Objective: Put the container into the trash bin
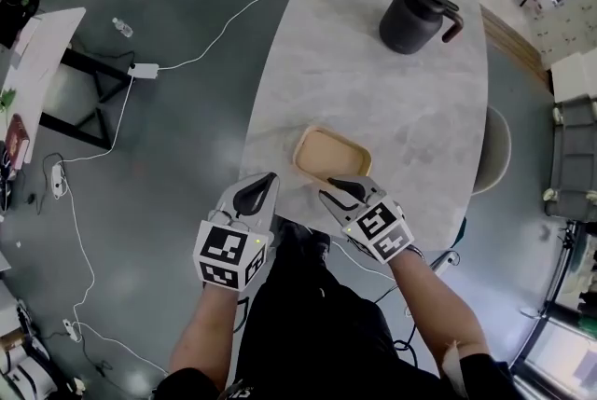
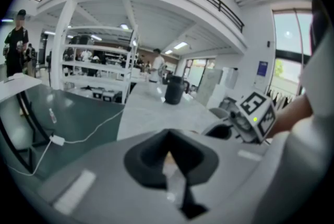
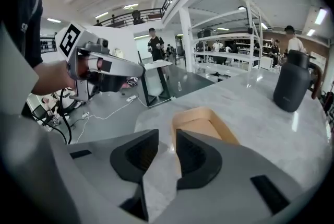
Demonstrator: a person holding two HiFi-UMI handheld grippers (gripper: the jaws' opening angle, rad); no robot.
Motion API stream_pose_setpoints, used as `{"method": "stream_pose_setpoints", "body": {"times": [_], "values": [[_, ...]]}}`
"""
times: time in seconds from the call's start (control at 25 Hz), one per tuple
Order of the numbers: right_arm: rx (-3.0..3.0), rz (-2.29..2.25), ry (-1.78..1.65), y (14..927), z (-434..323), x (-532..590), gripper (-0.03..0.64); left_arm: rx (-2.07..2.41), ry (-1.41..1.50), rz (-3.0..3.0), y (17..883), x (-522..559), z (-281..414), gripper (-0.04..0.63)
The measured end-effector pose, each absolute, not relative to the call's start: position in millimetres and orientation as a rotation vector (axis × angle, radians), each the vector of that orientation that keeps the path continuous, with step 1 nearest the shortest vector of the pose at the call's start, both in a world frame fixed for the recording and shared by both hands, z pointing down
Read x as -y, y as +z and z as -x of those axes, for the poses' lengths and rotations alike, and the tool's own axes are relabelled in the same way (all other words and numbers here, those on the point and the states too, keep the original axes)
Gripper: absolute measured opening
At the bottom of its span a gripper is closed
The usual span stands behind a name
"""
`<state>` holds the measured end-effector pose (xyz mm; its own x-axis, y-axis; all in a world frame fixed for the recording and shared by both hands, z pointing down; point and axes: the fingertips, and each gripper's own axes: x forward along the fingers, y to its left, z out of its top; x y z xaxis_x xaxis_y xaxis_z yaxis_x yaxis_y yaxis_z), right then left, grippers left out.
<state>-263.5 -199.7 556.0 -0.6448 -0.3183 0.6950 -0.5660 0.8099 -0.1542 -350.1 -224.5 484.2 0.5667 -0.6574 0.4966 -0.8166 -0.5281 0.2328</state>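
Observation:
A shallow tan container (image 1: pixel 331 156) lies empty on the marble table (image 1: pixel 373 81), close to its near rounded end. My right gripper (image 1: pixel 341 194) hovers at the container's near rim, its jaws parted and nothing between them. In the right gripper view the container (image 3: pixel 204 125) sits just beyond the open right gripper (image 3: pixel 162 151), its left rim in line with the gap. My left gripper (image 1: pixel 259 189) hangs over the table's near-left edge, left of the container and apart from it. In the left gripper view the left gripper (image 2: pixel 167 154) has its pads together.
A black jug (image 1: pixel 417 16) with a brown handle stands at the table's far end. A white cable and power adapter (image 1: pixel 142 70) run across the grey floor on the left, next to a desk (image 1: pixel 42 53). A pale chair (image 1: pixel 496 151) stands against the table's right side.

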Motion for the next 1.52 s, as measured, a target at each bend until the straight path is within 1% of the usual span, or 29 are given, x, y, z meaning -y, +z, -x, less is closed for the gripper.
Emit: {"method": "stream_pose_setpoints", "body": {"times": [0.12,0.24,0.36,0.44,0.52,0.72,0.88,1.24,1.52], "values": [[2.253,-0.575,0.419,579.3,274.1,199.8,0.133,1.184,0.48,-2.347,491.1,221.4,353.7,0.009],[2.138,-0.564,0.28,604.0,272.6,210.3,0.137,1.184,0.458,-2.335,494.5,221.8,358.7,0.009],[2.064,-0.543,0.22,619.9,272.4,210.6,0.132,1.174,0.45,-2.338,494.2,220.5,364.2,0.009],[2.035,-0.529,0.193,622.2,272.0,209.9,0.109,1.178,0.438,-2.345,491.2,222.6,367.5,0.009],[2.005,-0.531,0.158,622.4,269.8,211.4,0.02,1.186,0.419,-2.348,486.4,226.8,371.8,0.009],[2.012,-0.639,0.151,593.4,265.0,219.3,0.015,1.179,0.378,-2.383,467.4,236.8,381.7,0.009],[2.032,-0.742,0.133,559.6,246.9,228.7,0.015,1.156,0.369,-2.406,460.6,248.7,378.8,0.009],[2.033,-0.979,0.172,506.2,169.2,212.4,0.014,1.008,0.371,-2.506,430.3,257.5,307.9,0.009],[2.077,-1.117,0.188,483.4,78.5,174.8,0.014,0.926,0.384,-2.59,410.7,242.2,202.7,0.009]]}}
